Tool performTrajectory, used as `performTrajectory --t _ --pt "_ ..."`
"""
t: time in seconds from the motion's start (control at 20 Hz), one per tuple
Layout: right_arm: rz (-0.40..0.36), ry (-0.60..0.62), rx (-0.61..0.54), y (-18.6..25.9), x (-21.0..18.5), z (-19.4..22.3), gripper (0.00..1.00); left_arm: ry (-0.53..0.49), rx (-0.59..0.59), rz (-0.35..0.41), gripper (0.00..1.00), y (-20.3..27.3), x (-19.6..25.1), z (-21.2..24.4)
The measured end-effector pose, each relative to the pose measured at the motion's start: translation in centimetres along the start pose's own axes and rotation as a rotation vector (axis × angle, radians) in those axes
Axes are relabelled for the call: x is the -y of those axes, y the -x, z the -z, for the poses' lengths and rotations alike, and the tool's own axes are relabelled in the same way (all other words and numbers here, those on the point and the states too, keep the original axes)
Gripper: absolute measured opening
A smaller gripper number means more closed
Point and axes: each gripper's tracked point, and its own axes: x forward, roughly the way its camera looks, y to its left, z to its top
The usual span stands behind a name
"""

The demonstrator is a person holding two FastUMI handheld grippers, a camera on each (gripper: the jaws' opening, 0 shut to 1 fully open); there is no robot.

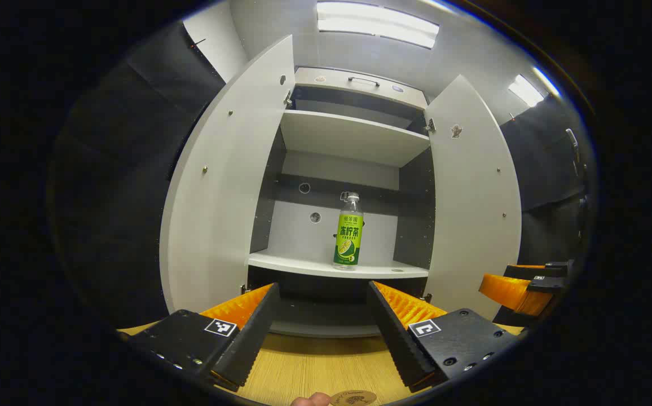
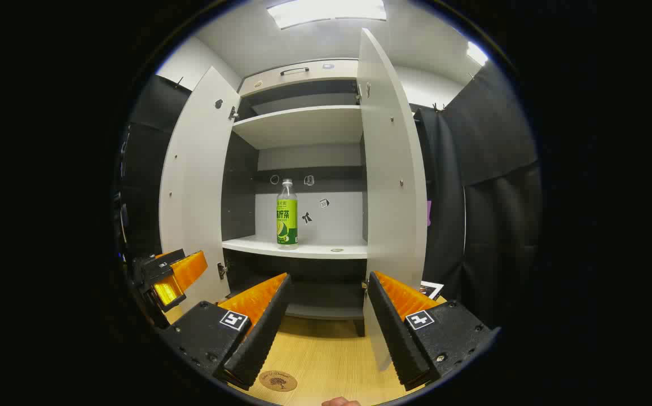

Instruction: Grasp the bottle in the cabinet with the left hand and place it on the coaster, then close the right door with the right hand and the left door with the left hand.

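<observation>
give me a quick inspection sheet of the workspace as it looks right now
surface: light wooden table in front of the cabinet.
job's things: bottle with a green label stands upright on the middle shelf of the cabinet; round coaster lies on the table near the grippers; left door and right door both stand open.
clutter: nothing seen on the table; small stickers on the cabinet's back wall.
grippers: left gripper open, holding nothing; right gripper open, holding nothing; both short of the cabinet.
cables: nothing seen.
surroundings: black cloth wall on both sides, ceiling lights above.
</observation>
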Motion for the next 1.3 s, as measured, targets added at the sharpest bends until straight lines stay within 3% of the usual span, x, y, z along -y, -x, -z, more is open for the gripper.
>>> performTrajectory --t 0.35,0.4,0.45,0.5,0.85,1.15,1.2,1.25,1.3 --pt "-0.017 0.001 -0.011 -0.7 -0.3 0.2 0.84 -0.023 0.009 -0.004 0.95 0.0 -0.1 -0.2" --pt "-0.020 0.004 -0.012 -0.8 -0.4 0.3 0.83 -0.019 0.011 -0.003 0.99 0.0 -0.1 -0.1" --pt "-0.020 0.006 -0.013 -0.8 -0.4 0.4 0.83 -0.013 0.010 -0.001 0.95 0.0 -0.1 -0.1" --pt "-0.022 0.007 -0.013 -0.8 -0.5 0.3 0.83 -0.011 0.006 -0.001 0.99 0.0 -0.1 0.0" --pt "-0.014 0.005 -0.010 -0.9 -0.2 0.3 0.84 -0.018 0.007 -0.008 0.94 -0.4 -0.4 0.0" --pt "0.001 -0.004 -0.010 -1.4 0.1 0.2 0.84 0.013 0.004 0.001 0.95 -0.8 -0.3 -0.1" --pt "0.003 -0.005 -0.009 -1.4 0.2 0.2 0.84 0.013 0.007 -0.001 0.99 -0.9 -0.4 -0.3" --pt "0.004 -0.006 -0.010 -1.6 0.2 0.1 0.84 0.009 0.008 -0.002 0.95 -1.2 -0.5 -0.4" --pt "0.004 -0.008 -0.012 -1.7 0.2 0.3 0.84 0.006 0.010 0.000 0.99 -1.5 -0.5 -0.6"
